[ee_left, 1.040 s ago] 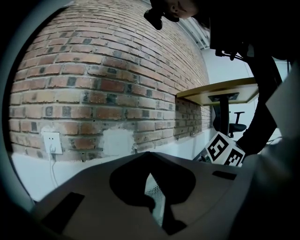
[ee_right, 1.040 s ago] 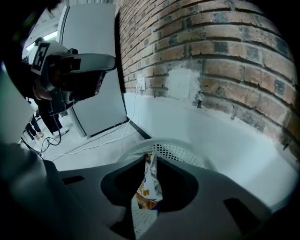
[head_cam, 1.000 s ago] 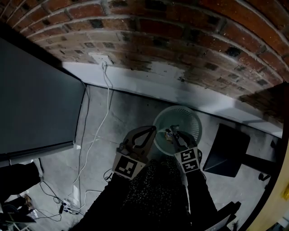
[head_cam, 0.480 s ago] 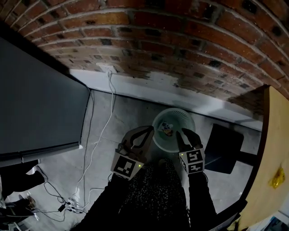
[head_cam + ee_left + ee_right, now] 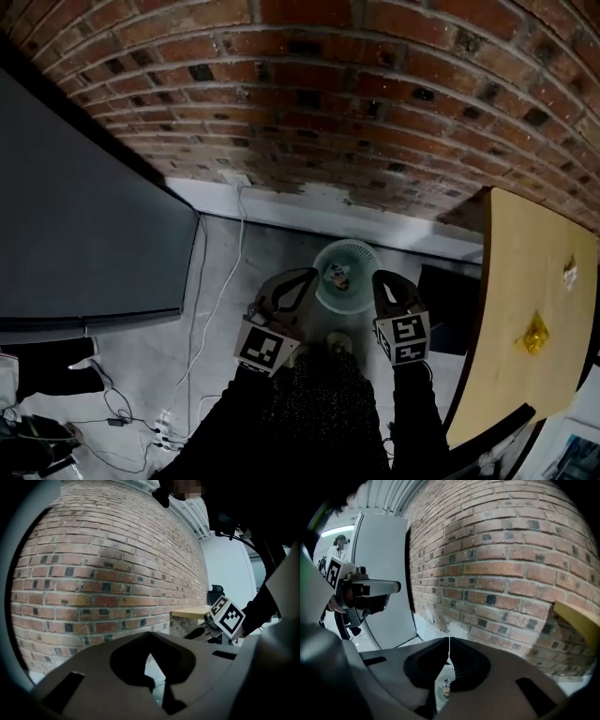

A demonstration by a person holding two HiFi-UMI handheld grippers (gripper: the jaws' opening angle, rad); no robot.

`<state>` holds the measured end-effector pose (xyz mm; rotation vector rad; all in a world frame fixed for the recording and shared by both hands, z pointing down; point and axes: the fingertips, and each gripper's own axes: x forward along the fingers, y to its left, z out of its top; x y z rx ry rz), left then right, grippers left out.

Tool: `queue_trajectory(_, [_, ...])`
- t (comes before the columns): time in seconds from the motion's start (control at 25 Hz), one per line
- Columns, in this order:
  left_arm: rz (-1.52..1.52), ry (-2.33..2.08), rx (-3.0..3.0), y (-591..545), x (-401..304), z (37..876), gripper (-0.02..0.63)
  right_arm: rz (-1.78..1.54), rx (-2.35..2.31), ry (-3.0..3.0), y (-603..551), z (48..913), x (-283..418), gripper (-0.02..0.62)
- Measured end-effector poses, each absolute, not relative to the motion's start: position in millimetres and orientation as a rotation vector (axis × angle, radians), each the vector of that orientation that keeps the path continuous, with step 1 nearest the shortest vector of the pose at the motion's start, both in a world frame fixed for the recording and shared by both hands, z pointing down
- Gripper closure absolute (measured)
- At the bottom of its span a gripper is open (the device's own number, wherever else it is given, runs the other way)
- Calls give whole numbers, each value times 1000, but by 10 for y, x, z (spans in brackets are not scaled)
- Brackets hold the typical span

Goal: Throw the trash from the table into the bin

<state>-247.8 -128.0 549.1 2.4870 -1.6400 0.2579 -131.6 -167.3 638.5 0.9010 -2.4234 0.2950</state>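
Note:
A pale mesh bin (image 5: 361, 284) stands on the floor by the brick wall, with a printed wrapper (image 5: 337, 275) lying inside it. Both grippers hang high above its near rim. My left gripper (image 5: 312, 274) is shut and empty, just left of the bin. My right gripper (image 5: 380, 277) is at the bin's right rim, its jaws closing to a thin line with nothing between them. Under the right jaws (image 5: 449, 644) the bin (image 5: 450, 673) and the wrapper (image 5: 446, 688) show far below. A yellow crumpled scrap (image 5: 534, 333) and a small white scrap (image 5: 569, 272) lie on the wooden table (image 5: 506, 375).
A brick wall (image 5: 375, 122) with a white skirting runs behind the bin. A large dark panel (image 5: 75, 234) fills the left. White cables (image 5: 202, 319) trail across the floor. A dark chair base (image 5: 450, 309) sits between bin and table.
Both grippers have risen well above the bin. The wrapper that was in the right jaws now lies in the bin. The table has come into view at the right.

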Motion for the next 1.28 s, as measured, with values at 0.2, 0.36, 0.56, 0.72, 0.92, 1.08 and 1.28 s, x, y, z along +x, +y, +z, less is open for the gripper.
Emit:
queue_trajectory(0.2, [248, -1614, 2541, -1189, -2405, 4946, 600, 241, 945, -2418, -1584, 5725, -1137, 583])
queue_trajectory(0.36, [221, -1590, 2592, -1144, -2366, 4546, 600, 173, 1018, -2392, -1517, 5254, -955, 583])
queue_trajectory(0.56, [174, -1525, 2667, -1099, -2191, 4152, 600, 140, 1133, -2375, -1379, 4772, -696, 583])
queue_trajectory(0.72, [149, -1497, 2704, -1018, -2003, 3902, 600, 123, 1207, -2368, -1253, 4496, -469, 583])
queue_trajectory(0.92, [118, -1377, 2780, -1010, -1612, 3741, 600, 140, 1373, -2294, -1121, 4291, 74, 583])
queue_trajectory(1.08, [125, -1331, 2824, -1001, -1305, 3669, 600, 155, 1475, -2254, -1079, 4188, 543, 583])
queue_trajectory(1.28, [91, -1300, 2833, -1052, -904, 3573, 600, 165, 1567, -2200, -1041, 4089, 1097, 583])
